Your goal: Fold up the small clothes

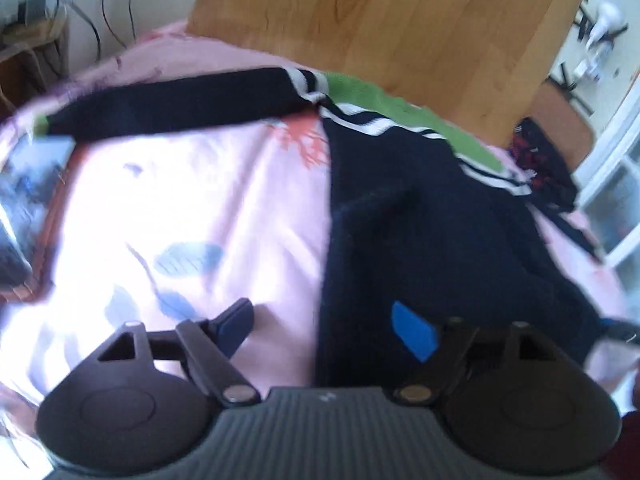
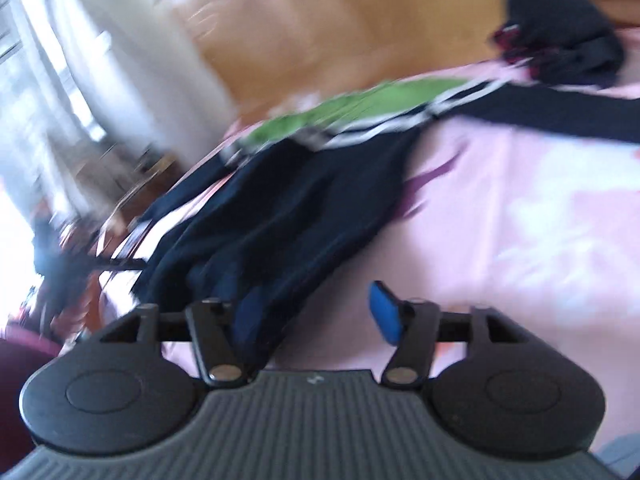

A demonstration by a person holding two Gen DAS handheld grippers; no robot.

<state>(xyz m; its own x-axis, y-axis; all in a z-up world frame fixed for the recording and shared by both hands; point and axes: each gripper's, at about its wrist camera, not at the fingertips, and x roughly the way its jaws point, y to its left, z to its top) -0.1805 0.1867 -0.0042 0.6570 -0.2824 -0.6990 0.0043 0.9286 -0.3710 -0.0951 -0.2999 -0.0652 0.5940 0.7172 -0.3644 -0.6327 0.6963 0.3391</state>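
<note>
Lying on the pink floral bedsheet is a navy sweater with white stripes and a green yoke, one sleeve stretched out sideways from its collar. The left tongs stand wide apart with nothing gripped, one blue pad over the sheet beside the sweater's edge, the other over its navy body. The right tongs also stand wide, holding nothing, at the sweater's folded lower part. A dark red-patterned garment lies beyond the sweater, near the wooden headboard.
</note>
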